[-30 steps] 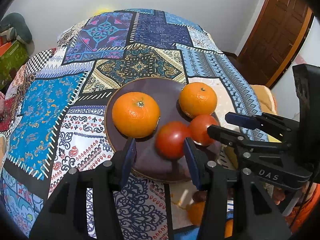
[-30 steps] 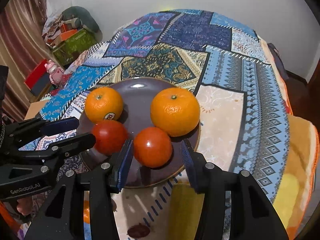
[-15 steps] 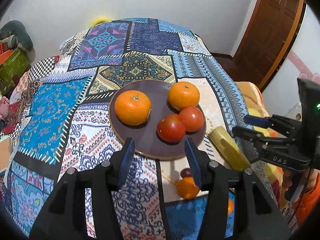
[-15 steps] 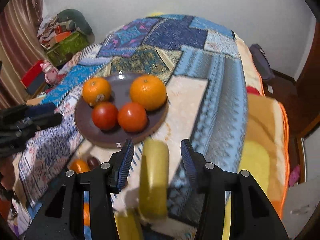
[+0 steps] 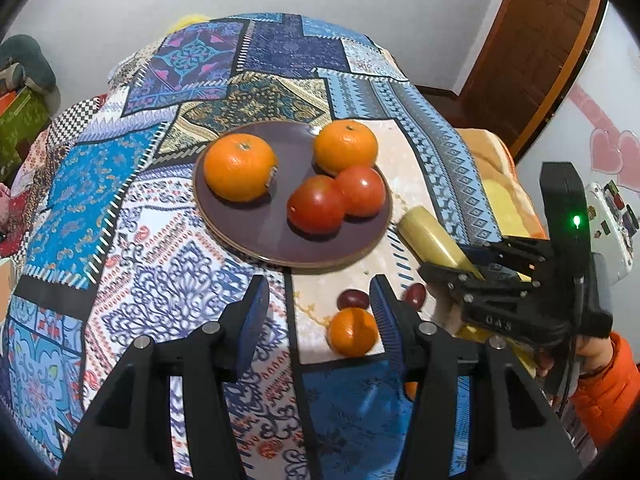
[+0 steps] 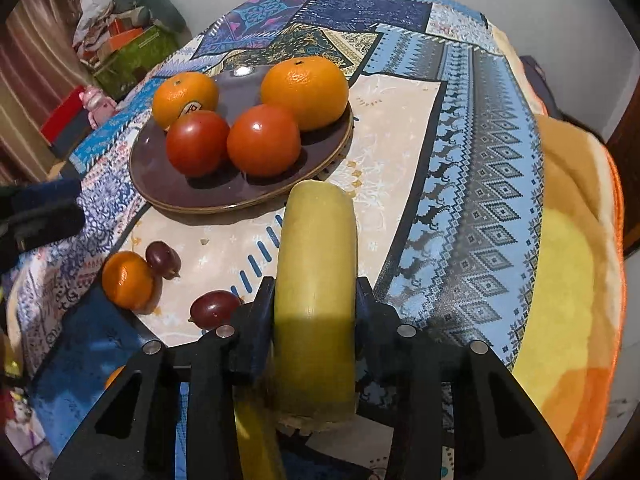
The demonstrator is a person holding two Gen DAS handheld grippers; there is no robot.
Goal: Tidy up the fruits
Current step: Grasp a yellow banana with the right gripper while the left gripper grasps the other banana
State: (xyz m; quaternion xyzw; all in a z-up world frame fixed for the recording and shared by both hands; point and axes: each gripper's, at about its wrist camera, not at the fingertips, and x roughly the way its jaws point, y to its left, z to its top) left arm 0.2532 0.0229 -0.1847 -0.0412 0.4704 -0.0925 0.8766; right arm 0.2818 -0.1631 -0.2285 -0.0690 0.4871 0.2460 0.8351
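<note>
The right gripper [image 6: 316,312] grips a long yellow-green stalk-like fruit [image 6: 316,264] between both fingers, its blunt end just short of the round dark purple-brown plate [image 6: 160,184]. On that plate sit 2 orange mandarins [image 6: 305,87] at the far side and 2 red tomatoes [image 6: 264,140] touching each other nearer the rim. Beside the plate, on the patterned patchwork cloth [image 6: 460,160], lie a small mandarin [image 6: 127,280] and 2 dark red grapes [image 6: 215,309] (1 touches the small mandarin). The left gripper [image 5: 316,312] hovers near the plate's rim, fingers spread wide and holding nothing.
</note>
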